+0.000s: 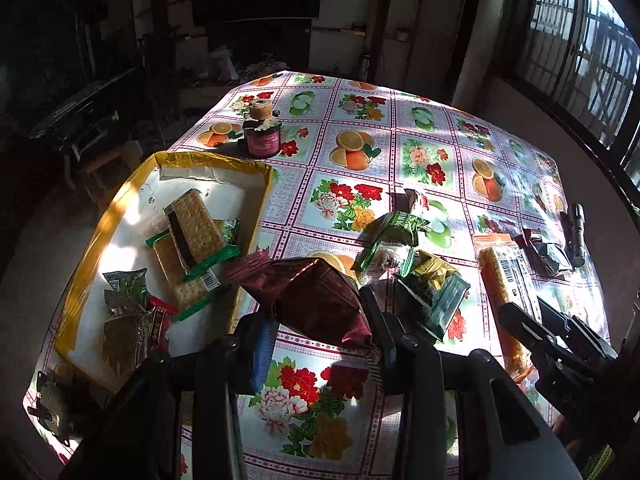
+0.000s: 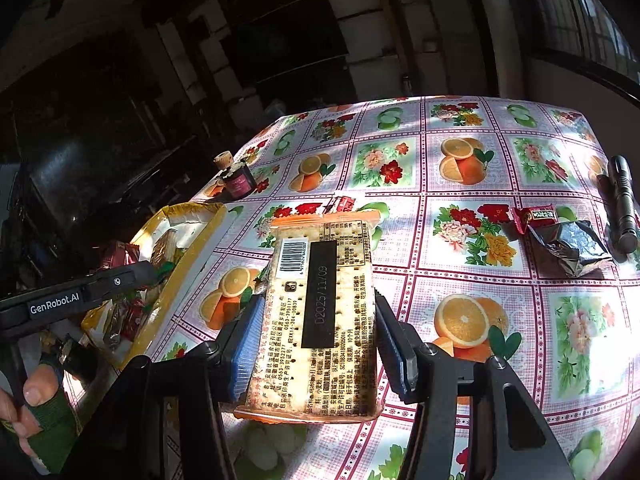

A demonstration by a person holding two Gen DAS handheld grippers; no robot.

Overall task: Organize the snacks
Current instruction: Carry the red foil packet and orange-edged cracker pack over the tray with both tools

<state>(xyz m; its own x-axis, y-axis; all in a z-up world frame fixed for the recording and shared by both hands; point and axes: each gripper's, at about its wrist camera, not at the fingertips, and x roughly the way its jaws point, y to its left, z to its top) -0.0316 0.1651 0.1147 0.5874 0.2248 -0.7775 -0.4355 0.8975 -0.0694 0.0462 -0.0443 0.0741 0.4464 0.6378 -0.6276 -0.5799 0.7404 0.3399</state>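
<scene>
My left gripper (image 1: 316, 320) is shut on a dark red foil snack packet (image 1: 312, 300) and holds it above the table beside the yellow-rimmed white tray (image 1: 224, 168). The tray holds several snacks, among them green-wrapped cracker packs (image 1: 192, 232). My right gripper (image 2: 316, 340) is shut on an orange-edged cracker pack (image 2: 324, 312), barcode side up; the pack also shows in the left wrist view (image 1: 500, 276). Loose snacks lie on the cloth: green packets (image 1: 400, 240), a yellow-green packet (image 1: 436, 288), a silver-black packet (image 2: 572, 248) and a small red candy (image 2: 536, 216).
A flowered, fruit-print tablecloth (image 1: 360, 184) covers the table. A small pink-labelled bottle with a cork (image 1: 262, 132) stands beyond the tray. A black flashlight (image 2: 622, 200) lies at the right edge. A small metal part (image 1: 48, 400) lies at the near left corner.
</scene>
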